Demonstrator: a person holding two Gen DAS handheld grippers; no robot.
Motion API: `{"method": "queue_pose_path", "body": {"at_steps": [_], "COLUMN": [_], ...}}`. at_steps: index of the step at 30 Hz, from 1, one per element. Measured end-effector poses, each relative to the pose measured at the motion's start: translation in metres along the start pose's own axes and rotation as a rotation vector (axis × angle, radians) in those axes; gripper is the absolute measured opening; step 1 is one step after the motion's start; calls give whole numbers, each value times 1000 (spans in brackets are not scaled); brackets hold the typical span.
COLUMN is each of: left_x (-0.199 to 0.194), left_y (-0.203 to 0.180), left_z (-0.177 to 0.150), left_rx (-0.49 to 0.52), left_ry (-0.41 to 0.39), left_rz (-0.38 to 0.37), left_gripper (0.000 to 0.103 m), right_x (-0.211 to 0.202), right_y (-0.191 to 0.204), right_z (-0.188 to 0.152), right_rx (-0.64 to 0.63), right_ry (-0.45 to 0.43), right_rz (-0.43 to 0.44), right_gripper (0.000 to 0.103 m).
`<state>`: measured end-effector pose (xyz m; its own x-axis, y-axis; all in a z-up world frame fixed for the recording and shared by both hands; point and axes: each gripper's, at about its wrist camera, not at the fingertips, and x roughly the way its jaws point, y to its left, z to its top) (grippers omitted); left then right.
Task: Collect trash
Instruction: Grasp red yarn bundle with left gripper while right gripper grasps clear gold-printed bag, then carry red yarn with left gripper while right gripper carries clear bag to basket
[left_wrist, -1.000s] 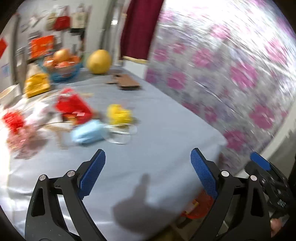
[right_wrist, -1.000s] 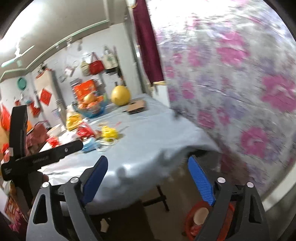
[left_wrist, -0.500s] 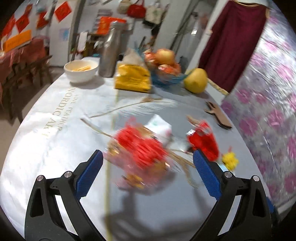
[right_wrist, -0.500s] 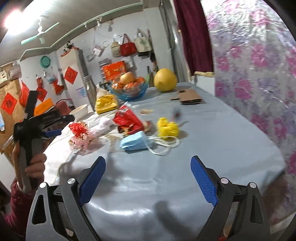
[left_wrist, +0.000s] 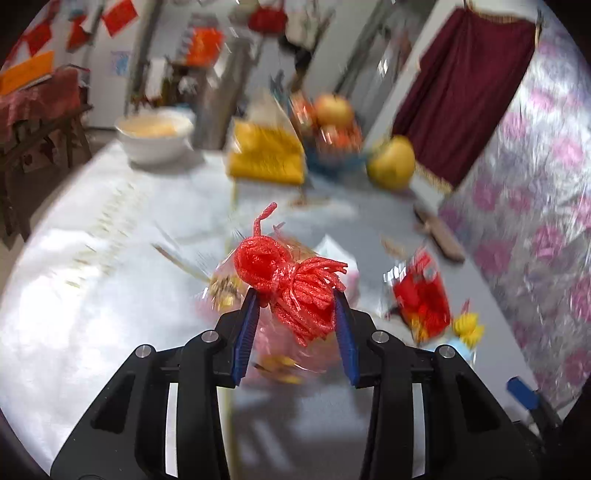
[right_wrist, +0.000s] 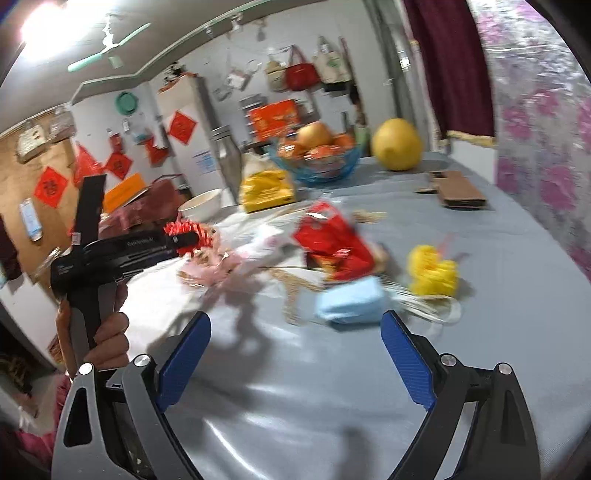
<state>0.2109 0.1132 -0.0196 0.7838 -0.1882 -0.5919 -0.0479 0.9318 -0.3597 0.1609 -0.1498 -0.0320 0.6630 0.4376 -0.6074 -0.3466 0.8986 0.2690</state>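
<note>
The left tool (left_wrist: 295, 317) pinches the red foam net (left_wrist: 295, 288) above the worktop (left_wrist: 92, 295) — first piece in hand. Right tool (right_wrist: 295, 354) gapes wide, empty; beyond it blue mask (right_wrist: 351, 301), yellow net (right_wrist: 432, 269), red wrapper (right_wrist: 332, 243) remain.

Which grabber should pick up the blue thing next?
Probably the right gripper. Its jaws are open and empty, with the blue mask lying on the table just ahead. The left gripper is busy, shut on the red ribbon bundle.
</note>
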Motion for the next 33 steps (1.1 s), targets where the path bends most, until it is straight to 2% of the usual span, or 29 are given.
{"method": "queue_pose_path", "body": {"at_steps": [2, 5, 8, 10, 15, 20, 21, 22, 23, 24, 25, 29, 33], "left_x": [-11, -16, -16, -17, -24, -17, -16, -15, -14, -14, -12, -8, -19], "left_y": [11, 28, 45, 60, 81, 85, 85, 85, 84, 82, 82, 76, 62], "left_z": [0, -3, -3, -2, -3, -7, -7, -8, -7, -8, -8, -10, -11], "left_rx": [-30, -84, -153, -223, -316, -345, -346, -345, -343, -340, -338, -320, -255], "left_ry": [-38, -46, -52, -51, -63, -26, -21, -18, -17, -17, -15, -1, -45], "left_rz": [10, 7, 69, 63, 85, 65, 62, 59, 58, 55, 53, 39, 64], "left_gripper": [40, 40, 40, 40, 40, 40, 40, 40, 40, 40, 40, 40, 40], "right_x": [17, 41, 67, 82, 116, 153, 162, 168, 172, 176, 176, 124, 72], "right_y": [15, 35, 53, 66, 95, 107, 107, 105, 103, 103, 102, 94, 77], "right_z": [6, 12, 21, 30, 55, 74, 74, 72, 69, 67, 64, 58, 56], "right_rx": [-27, -63, -91, -117, -217, -248, -243, -230, -221, -217, -207, -195, -140], "right_ry": [40, 93, 132, 146, 143, 139, 153, 170, 192, 213, 231, 97, 12], "right_rz": [46, 103, 127, 140, 112, 71, 58, 57, 72, 85, 105, 96, 91], "right_gripper": [92, 92, 92, 91, 91, 91, 88, 81, 47, 4, 3, 2, 2]}}
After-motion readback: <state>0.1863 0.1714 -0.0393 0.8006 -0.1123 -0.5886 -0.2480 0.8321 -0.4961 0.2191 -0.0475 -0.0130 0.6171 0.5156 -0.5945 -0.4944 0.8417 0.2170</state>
